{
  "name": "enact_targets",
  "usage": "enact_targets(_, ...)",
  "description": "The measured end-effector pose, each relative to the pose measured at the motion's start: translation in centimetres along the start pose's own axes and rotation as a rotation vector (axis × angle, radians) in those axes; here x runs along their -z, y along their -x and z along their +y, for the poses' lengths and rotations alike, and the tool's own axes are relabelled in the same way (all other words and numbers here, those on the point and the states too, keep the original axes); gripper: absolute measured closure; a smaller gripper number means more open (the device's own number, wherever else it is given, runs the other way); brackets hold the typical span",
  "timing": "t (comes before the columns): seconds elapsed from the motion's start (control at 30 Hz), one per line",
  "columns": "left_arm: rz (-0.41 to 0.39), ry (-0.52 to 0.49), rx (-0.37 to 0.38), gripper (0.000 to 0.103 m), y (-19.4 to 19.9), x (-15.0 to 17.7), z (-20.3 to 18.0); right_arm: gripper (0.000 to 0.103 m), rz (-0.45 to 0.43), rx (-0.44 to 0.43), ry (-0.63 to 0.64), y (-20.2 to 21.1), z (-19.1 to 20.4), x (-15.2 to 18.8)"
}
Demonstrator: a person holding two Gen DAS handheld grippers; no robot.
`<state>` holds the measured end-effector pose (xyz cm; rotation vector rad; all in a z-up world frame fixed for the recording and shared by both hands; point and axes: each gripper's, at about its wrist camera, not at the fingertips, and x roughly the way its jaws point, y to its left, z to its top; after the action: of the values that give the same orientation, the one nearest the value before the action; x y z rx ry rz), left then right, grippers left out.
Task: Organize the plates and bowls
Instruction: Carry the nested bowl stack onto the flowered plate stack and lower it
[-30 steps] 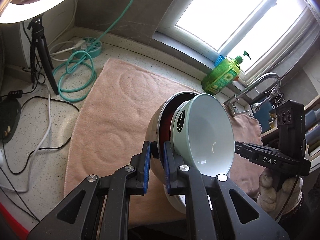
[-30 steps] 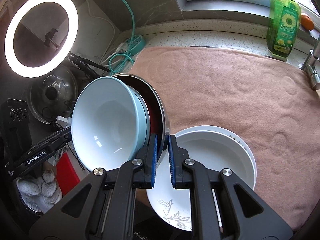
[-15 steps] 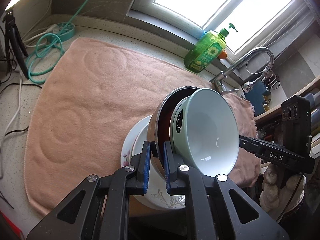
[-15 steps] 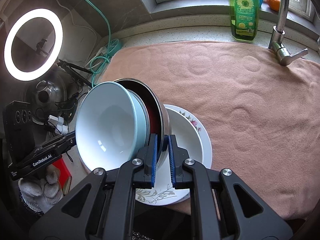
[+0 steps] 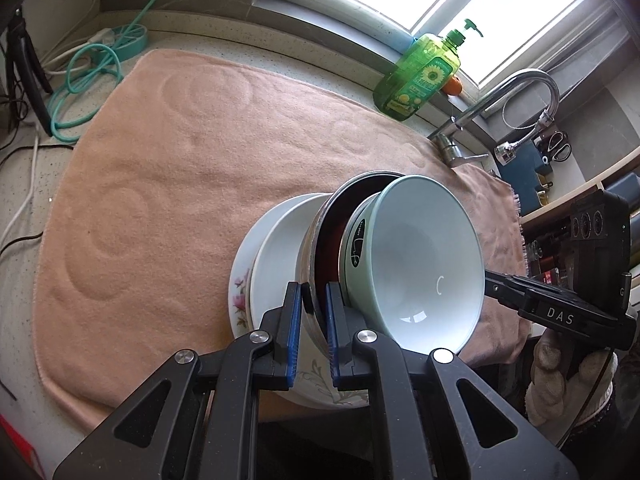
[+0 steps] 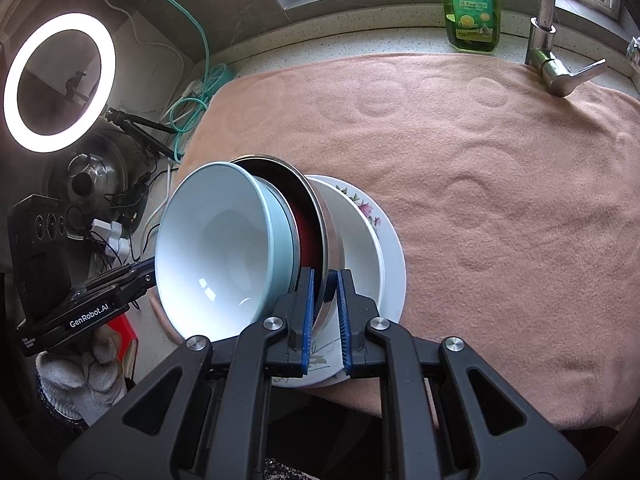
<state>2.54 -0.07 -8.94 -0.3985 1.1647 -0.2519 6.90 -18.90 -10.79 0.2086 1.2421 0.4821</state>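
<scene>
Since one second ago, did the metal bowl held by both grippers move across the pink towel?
Yes. The metal bowl has travelled away from the ring light side towards the faucet, and now hangs over the white plates on the pink towel.

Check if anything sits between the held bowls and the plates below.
Nothing visible does. The metal bowl with the blue bowl nested inside hangs tilted over the plates, whose top is bare.

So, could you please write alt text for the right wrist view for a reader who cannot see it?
The right gripper is clamped on the rim of a steel bowl with a pale blue bowl nested inside, both tilted above stacked white plates on a pink towel. A green soap bottle and faucet stand behind.
</scene>
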Motion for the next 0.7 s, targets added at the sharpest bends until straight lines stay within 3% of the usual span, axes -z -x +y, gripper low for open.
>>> enact_targets(0.37, 0.004, 0.005, -0.005, 0.094, -0.4, 0.0, 0.0, 0.09, 0.007, 0.001, 0.004, -0.4, 0.0, 0.2)
enact_targets(0.7, -0.045, -0.018, -0.03, 0.09, 0.7, 0.0, 0.0, 0.089, -0.054, 0.052, 0.036, 0.8, 0.5, 0.4)
